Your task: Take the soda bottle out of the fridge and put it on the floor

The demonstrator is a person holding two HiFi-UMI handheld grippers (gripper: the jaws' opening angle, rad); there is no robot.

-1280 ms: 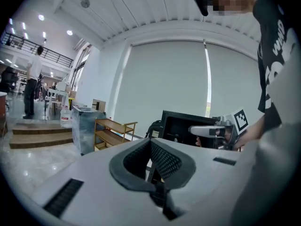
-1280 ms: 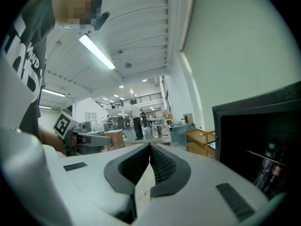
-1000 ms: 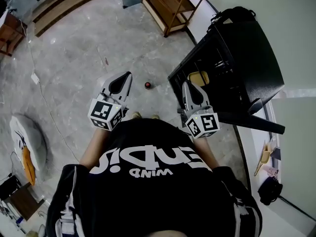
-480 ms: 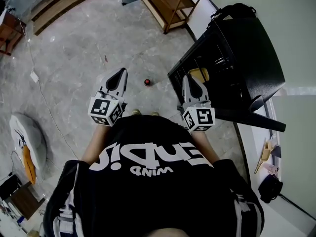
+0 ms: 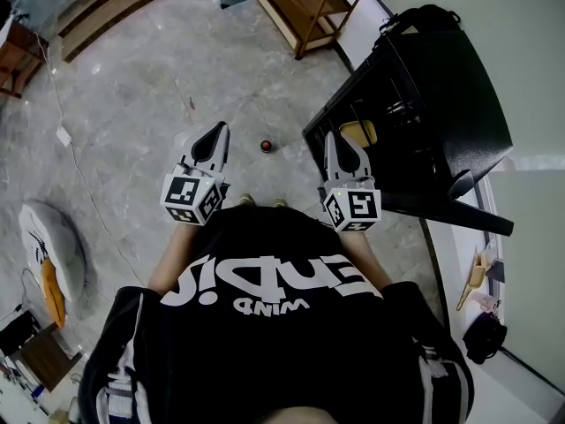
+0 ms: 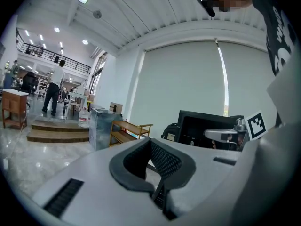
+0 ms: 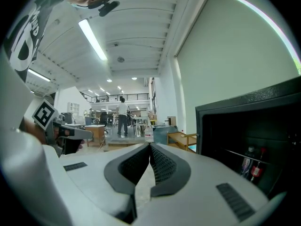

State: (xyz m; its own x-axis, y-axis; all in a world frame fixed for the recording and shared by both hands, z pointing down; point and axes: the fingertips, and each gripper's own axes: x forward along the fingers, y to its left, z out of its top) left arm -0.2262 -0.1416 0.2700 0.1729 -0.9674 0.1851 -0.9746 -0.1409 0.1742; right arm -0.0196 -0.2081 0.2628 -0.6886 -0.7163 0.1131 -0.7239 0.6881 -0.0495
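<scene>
The black fridge (image 5: 441,78) stands open at the right, and a yellow item (image 5: 357,136) shows on a shelf inside. In the right gripper view, dark soda bottles with red labels (image 7: 250,165) stand on a wire shelf in the fridge (image 7: 263,126). A small dark thing with a red top (image 5: 265,146), perhaps a bottle seen from above, stands on the floor between the grippers. My left gripper (image 5: 214,133) (image 6: 151,142) is shut and holds nothing. My right gripper (image 5: 335,140) (image 7: 150,146), also shut and bare, points at the fridge's near corner.
A wooden shelf rack (image 5: 305,7) stands beyond the fridge, with a glass cabinet (image 6: 101,126) beside it. A white cable (image 5: 66,140) runs over the marble floor at the left, past a white bundle (image 5: 48,246). Wooden steps (image 6: 56,131) and a person (image 7: 123,117) lie far off.
The right gripper has moved slightly forward towards the fridge and its marker cube has turned to face up. The left gripper has barely shifted.
</scene>
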